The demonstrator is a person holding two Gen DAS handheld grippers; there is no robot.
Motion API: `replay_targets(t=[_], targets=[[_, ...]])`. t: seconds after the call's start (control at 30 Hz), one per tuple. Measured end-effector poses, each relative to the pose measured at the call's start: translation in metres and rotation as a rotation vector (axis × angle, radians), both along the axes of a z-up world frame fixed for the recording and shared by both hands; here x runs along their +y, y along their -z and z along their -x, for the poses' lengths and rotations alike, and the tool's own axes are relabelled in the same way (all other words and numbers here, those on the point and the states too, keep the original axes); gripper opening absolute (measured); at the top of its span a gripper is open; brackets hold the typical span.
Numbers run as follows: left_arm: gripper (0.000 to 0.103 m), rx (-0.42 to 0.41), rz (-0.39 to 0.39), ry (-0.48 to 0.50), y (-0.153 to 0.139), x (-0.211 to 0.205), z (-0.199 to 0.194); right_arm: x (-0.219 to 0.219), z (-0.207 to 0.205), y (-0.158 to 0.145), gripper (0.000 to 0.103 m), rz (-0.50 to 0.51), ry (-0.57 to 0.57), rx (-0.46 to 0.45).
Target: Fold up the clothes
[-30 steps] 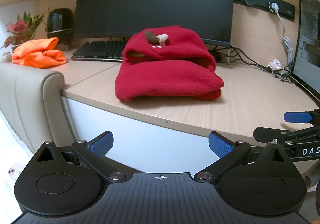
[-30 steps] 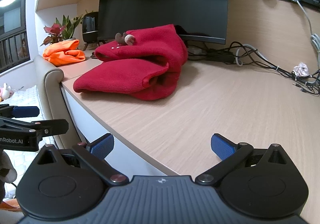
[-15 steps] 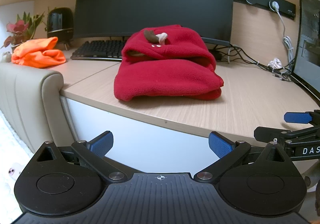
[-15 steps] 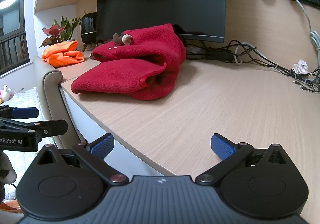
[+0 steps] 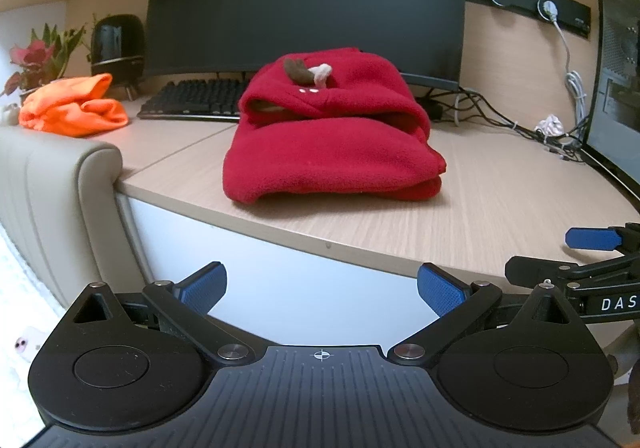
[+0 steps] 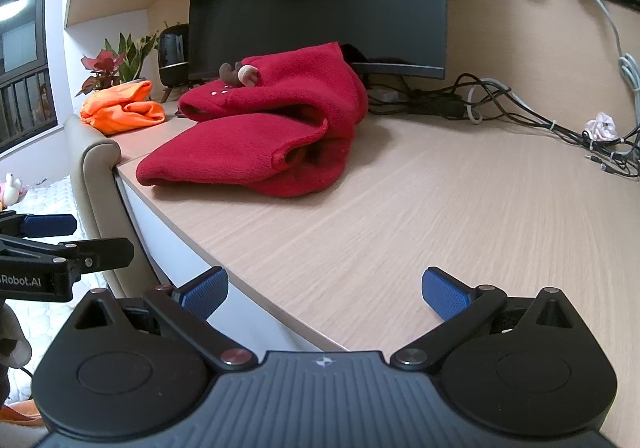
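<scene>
Change: barely any; both cameras sit marginally nearer the red garment [image 5: 332, 136].
Left gripper [image 5: 319, 290]: fingers spread wide, empty.
Right gripper [image 6: 325, 290]: fingers wide apart, empty.
Hidden: monitor [image 5: 304, 0] top cut off.
Surface: wooden table [image 6: 440, 208], garment folded at frame centre.
Count: two garments; orange one [image 5: 72, 108] at left.

Two garments are counted on the desk [image 5: 500, 208]: one red fleece [image 5: 332, 152], folded, and one orange garment [image 5: 76, 108]. One monitor [image 5: 304, 0], one keyboard [image 5: 192, 102], one potted plant [image 5: 36, 60] and two grippers, left gripper [image 5: 318, 290] and right gripper [image 6: 324, 290], are seen.
</scene>
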State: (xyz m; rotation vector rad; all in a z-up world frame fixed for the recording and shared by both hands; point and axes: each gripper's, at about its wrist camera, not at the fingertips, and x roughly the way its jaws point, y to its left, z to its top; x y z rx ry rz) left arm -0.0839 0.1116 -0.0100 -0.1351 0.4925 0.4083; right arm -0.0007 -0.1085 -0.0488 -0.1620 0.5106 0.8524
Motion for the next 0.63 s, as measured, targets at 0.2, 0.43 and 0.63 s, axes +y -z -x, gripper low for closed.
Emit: replay_targets(t=[0.2, 0.43, 0.63], targets=[[0.103, 0.004, 0.009, -0.001, 0.001, 0.002, -0.001, 0.002, 0.0, 0.001, 0.103, 0.008, -0.001, -0.005], [0.103, 0.0, 0.032, -0.009, 0.006, 0.009, -0.002, 0.007, 0.0, 0.001, 0.103, 0.024, 0.001, -0.006], [0.103, -0.022, 0.059, 0.003, 0.009, 0.015, -0.002, 0.009, 0.001, 0.001, 0.103, 0.037, 0.009, -0.005]])
